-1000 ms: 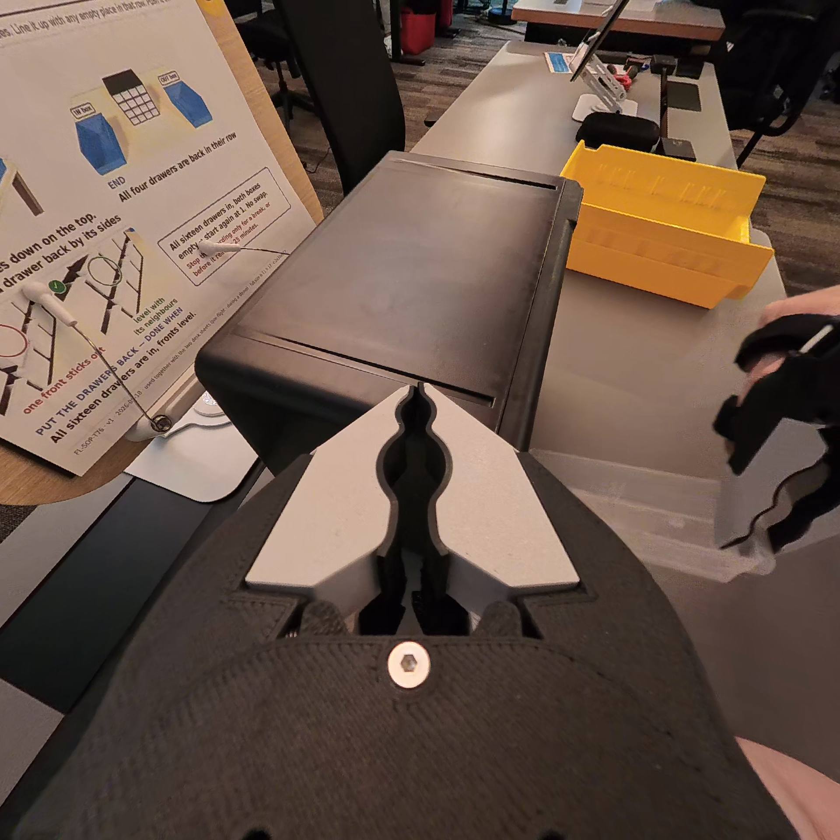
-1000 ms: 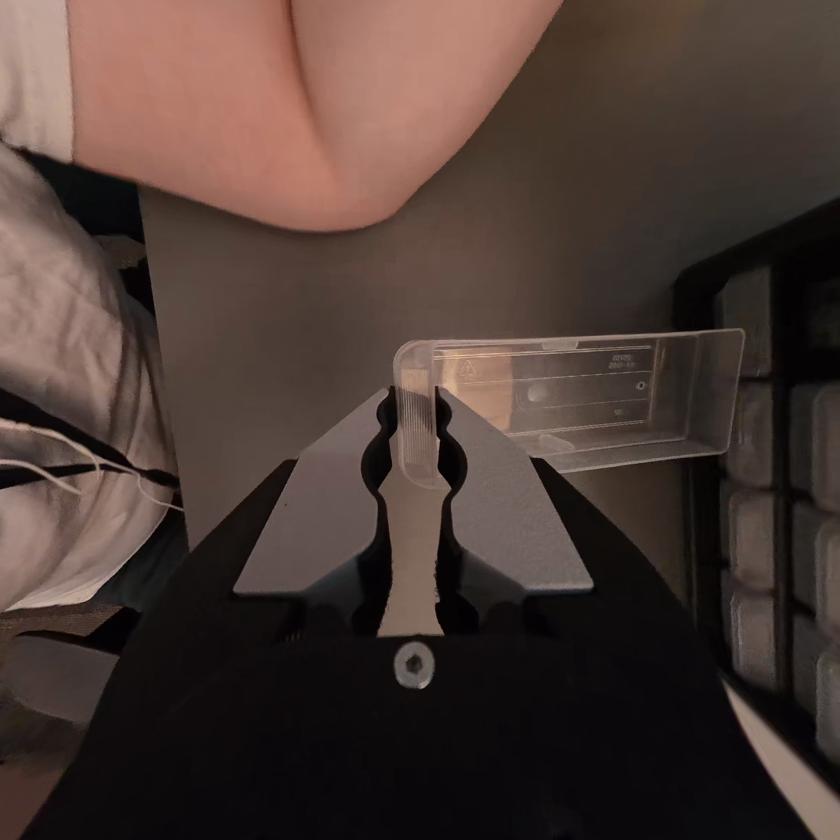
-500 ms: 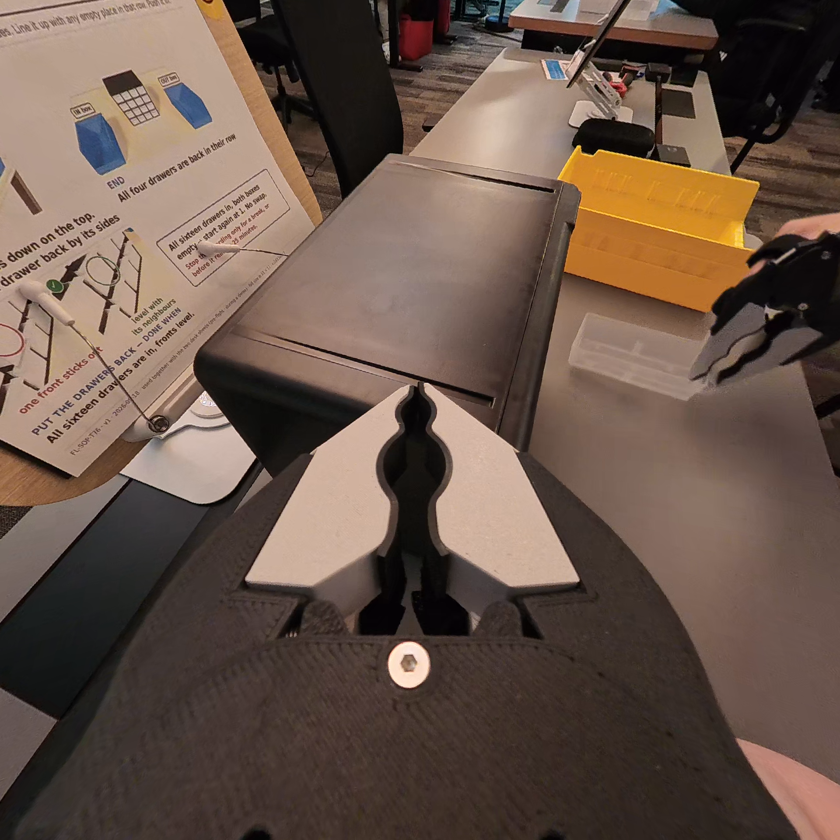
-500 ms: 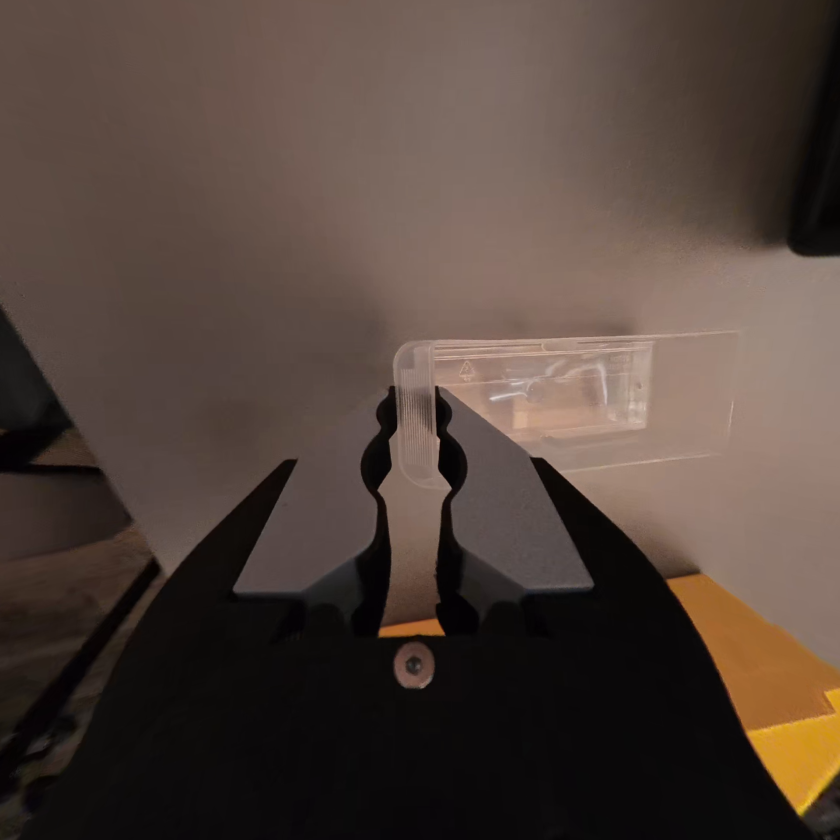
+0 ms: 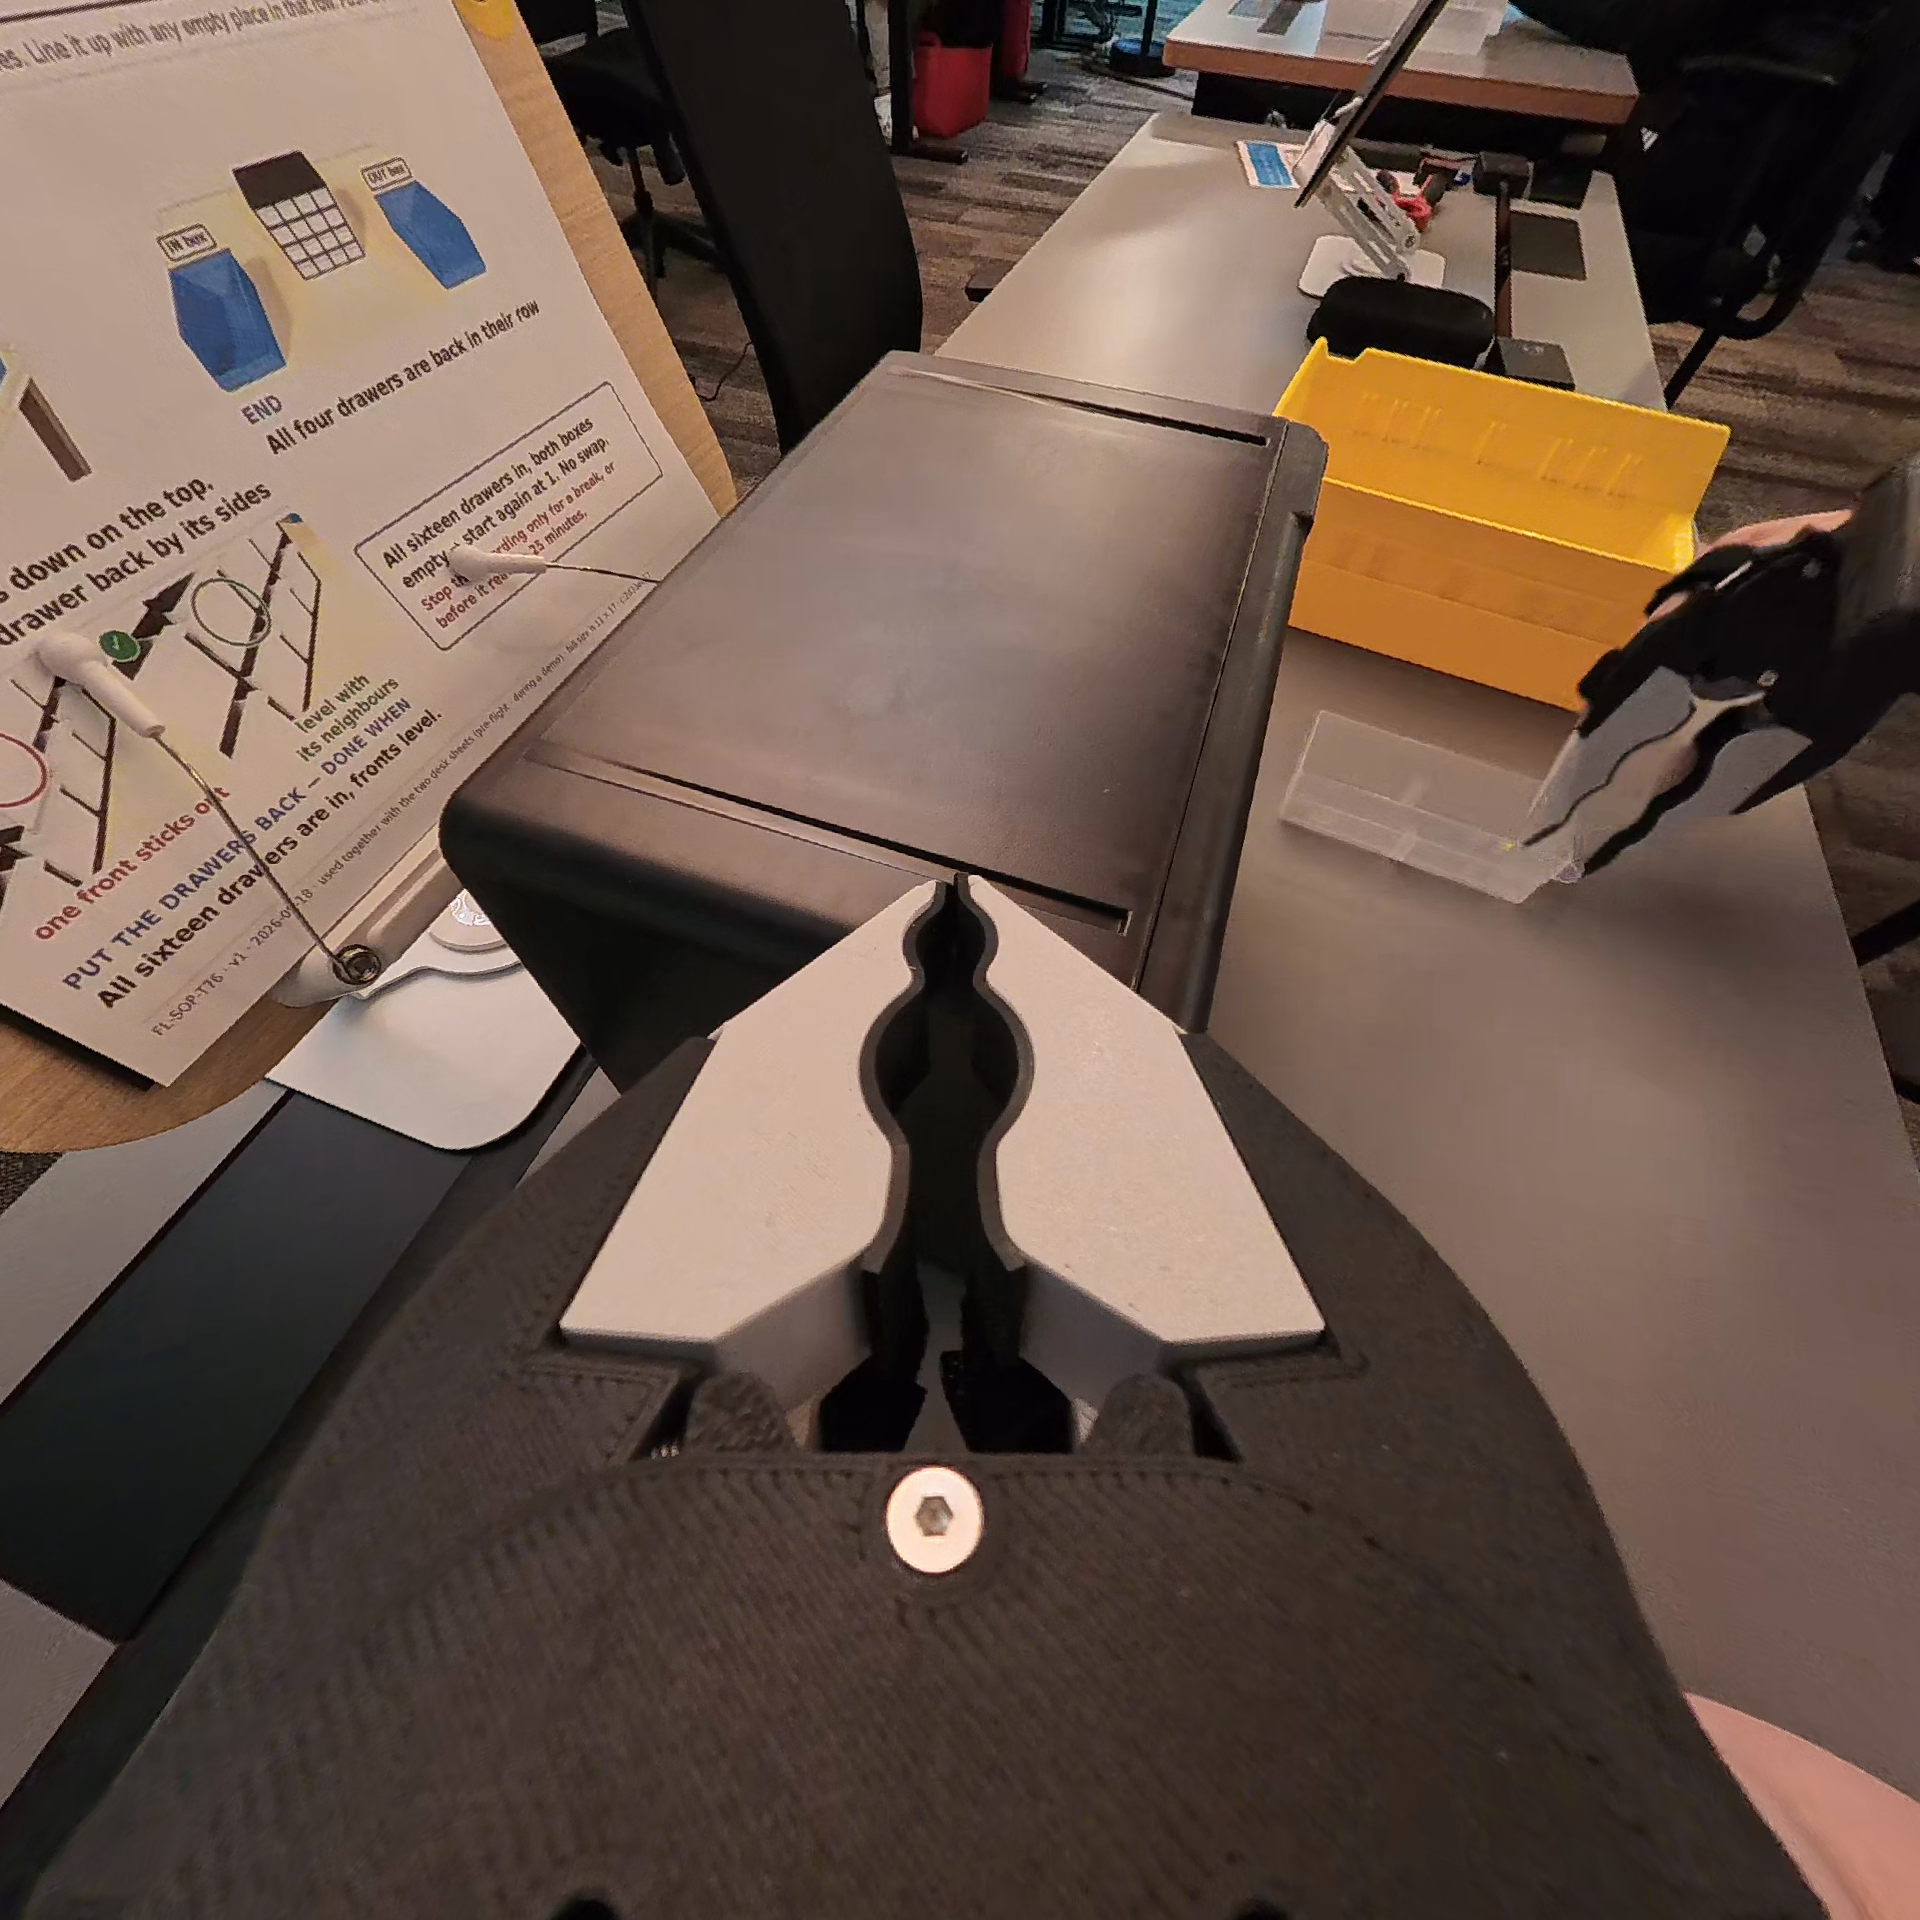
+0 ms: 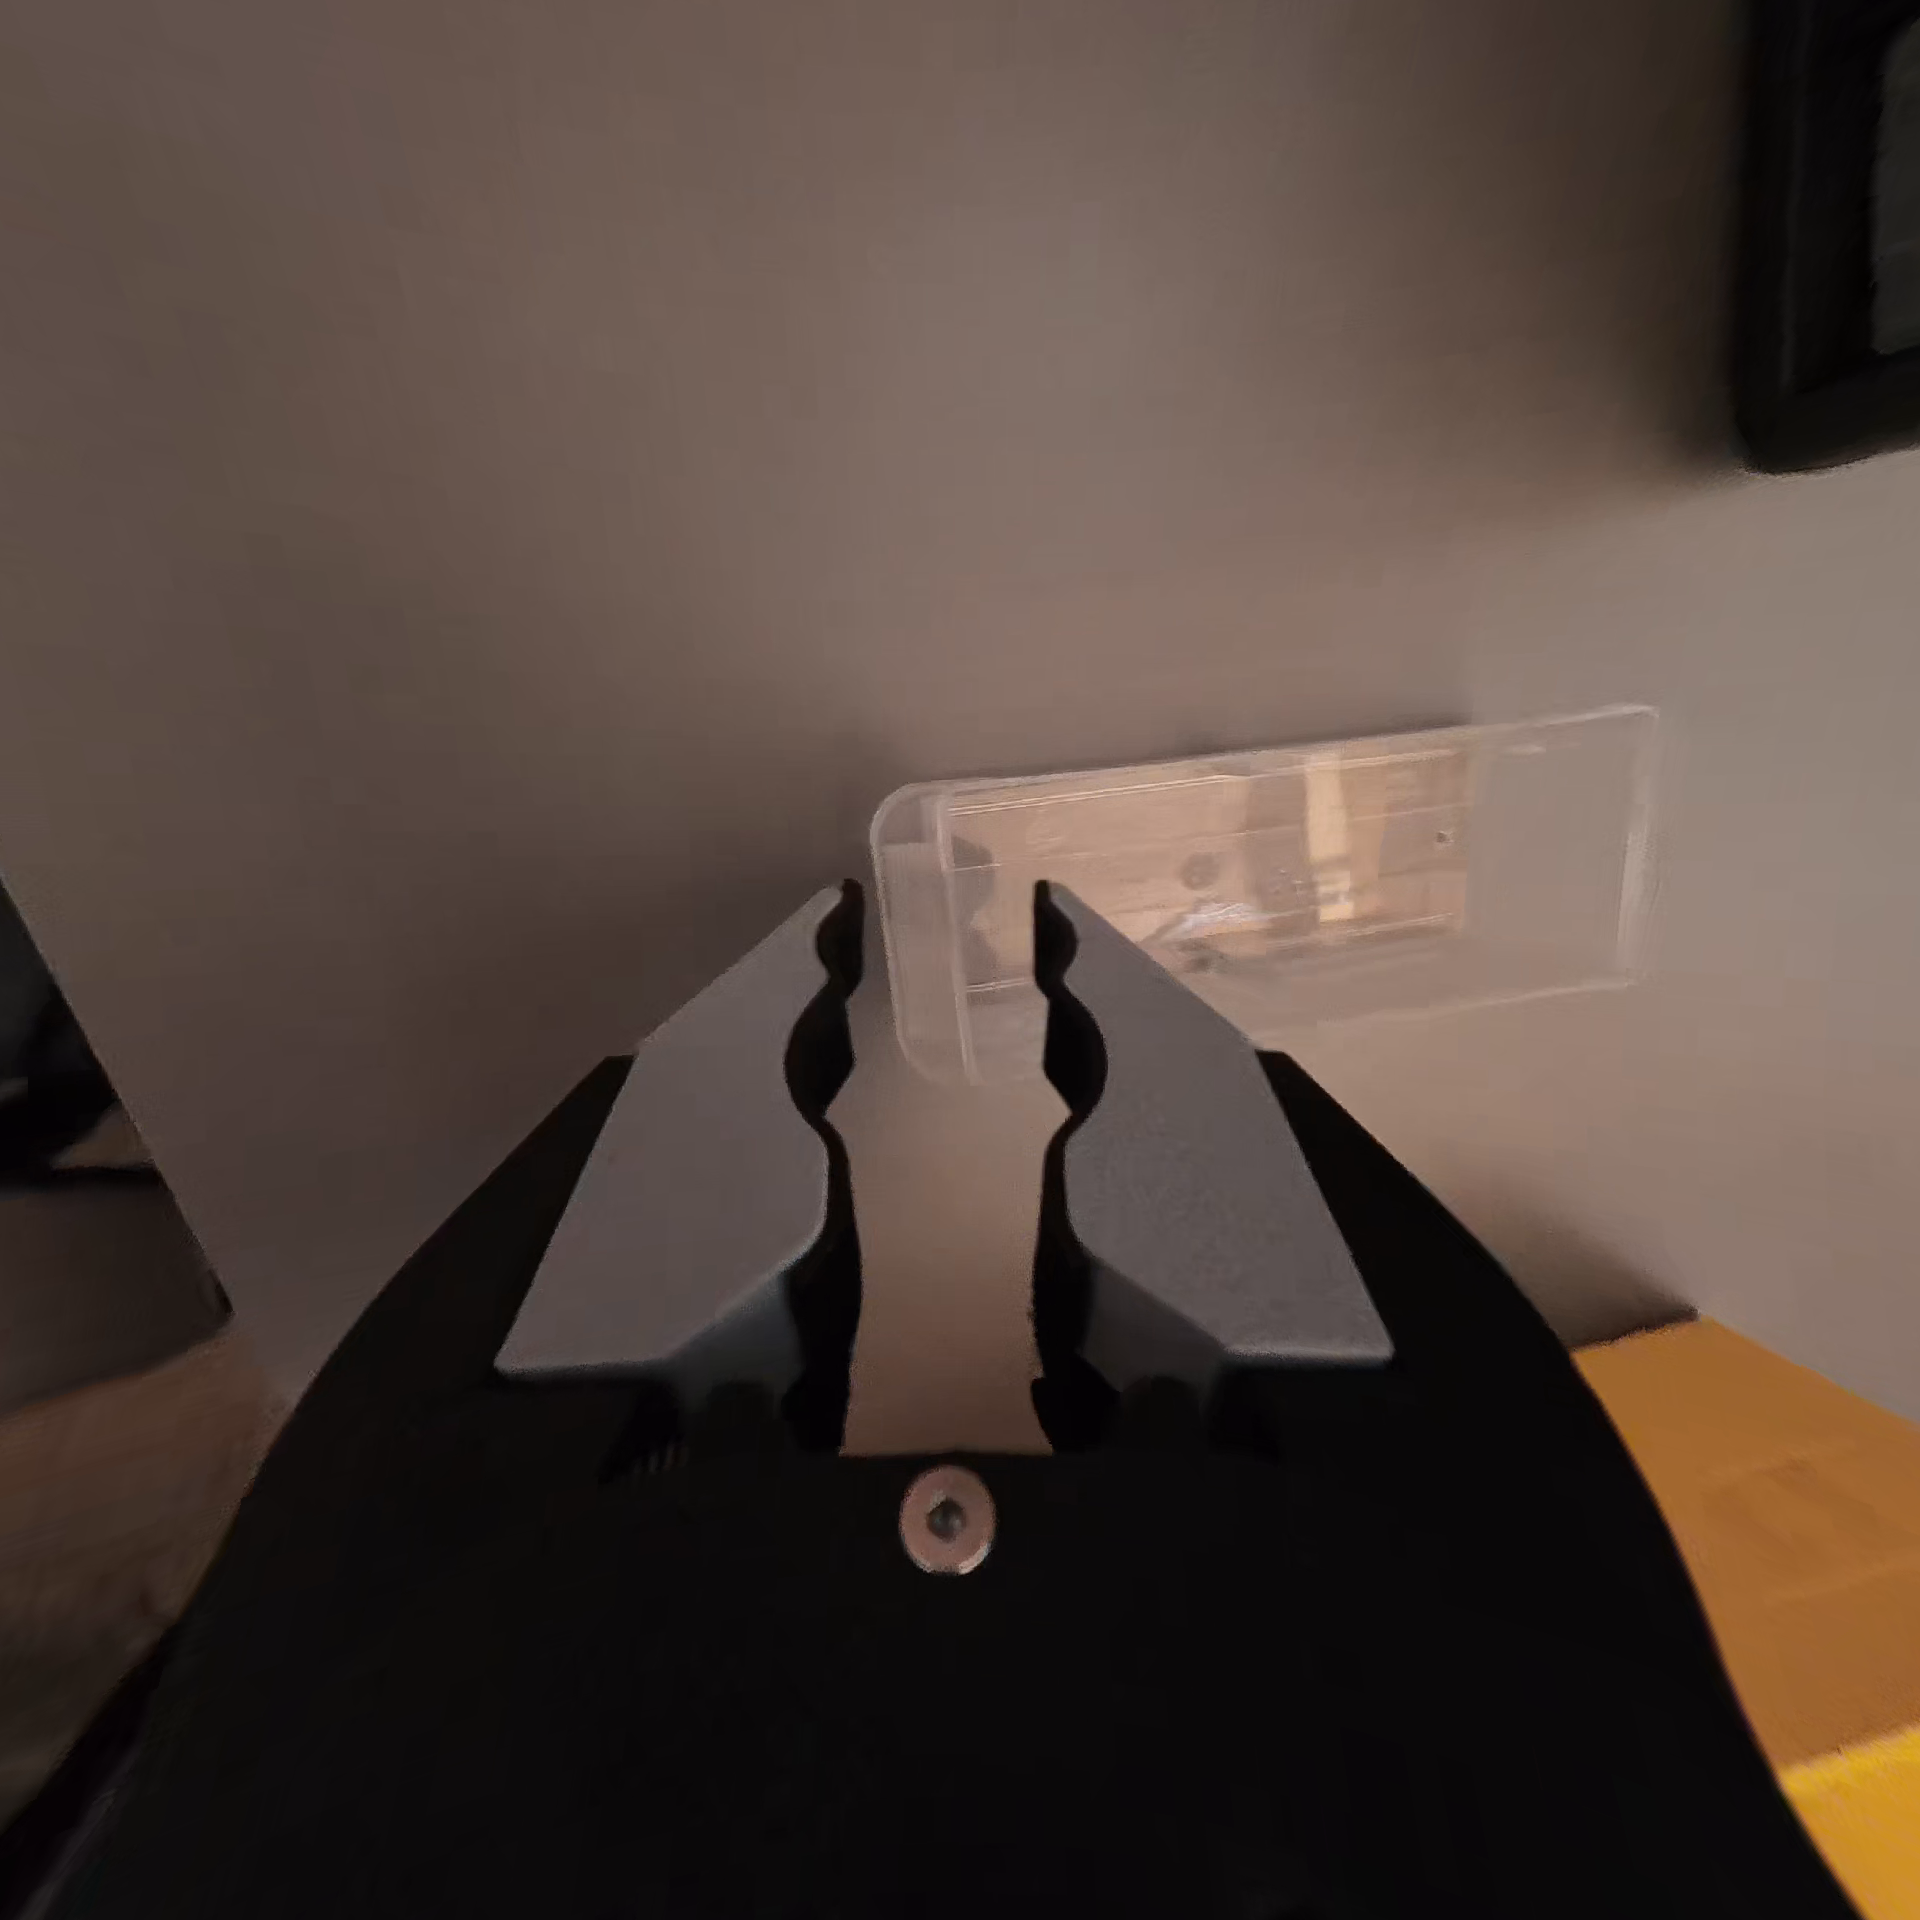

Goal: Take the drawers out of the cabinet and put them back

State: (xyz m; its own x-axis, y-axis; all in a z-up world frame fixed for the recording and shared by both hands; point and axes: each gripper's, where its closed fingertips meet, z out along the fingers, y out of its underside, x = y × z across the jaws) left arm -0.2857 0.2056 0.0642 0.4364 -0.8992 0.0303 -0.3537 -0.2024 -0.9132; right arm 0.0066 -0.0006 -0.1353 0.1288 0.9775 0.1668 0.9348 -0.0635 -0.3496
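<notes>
Nearest in the left wrist view: left gripper (image 5: 954, 891), jaws closed tip to tip with only a thin seam between, nothing held, poised above the near end of the black cabinet (image 5: 914, 623). Cabinet standing on the grey bench (image 5: 1507, 1195), dark flat top up, running away toward the far end of the bench; drawer fronts not visible from here. Left of the cabinet, off the bench's left edge, an instruction poster (image 5: 260, 468) propped on a wooden board, pinned by two white clips on thin wire arms.

Farther along, right of the cabinet near the bench's right edge: clear plastic drawer (image 5: 1403, 795) lying flat on the bench, apart from the cabinet. Right gripper (image 5: 1543, 836) angled down at the drawer's right end. In the right wrist view, right gripper (image 6: 940, 904) with jaws parted to a moderate gap, gripping nothing; drawer (image 6: 1351, 862) just beyond the tips, its handle end lying in line with the gap; contact between fingertip and drawer not clear. Corner of the cabinet (image 6: 1829, 229) at the upper right of that view.

Beyond the drawer, a yellow bin (image 5: 1486, 520) on the bench beside the cabinet's far right corner, open side up, contents not discernible. Farther still, a black case (image 5: 1403, 312) and a white stand holding a tilted panel. Office chairs and another desk past the far edge.
</notes>
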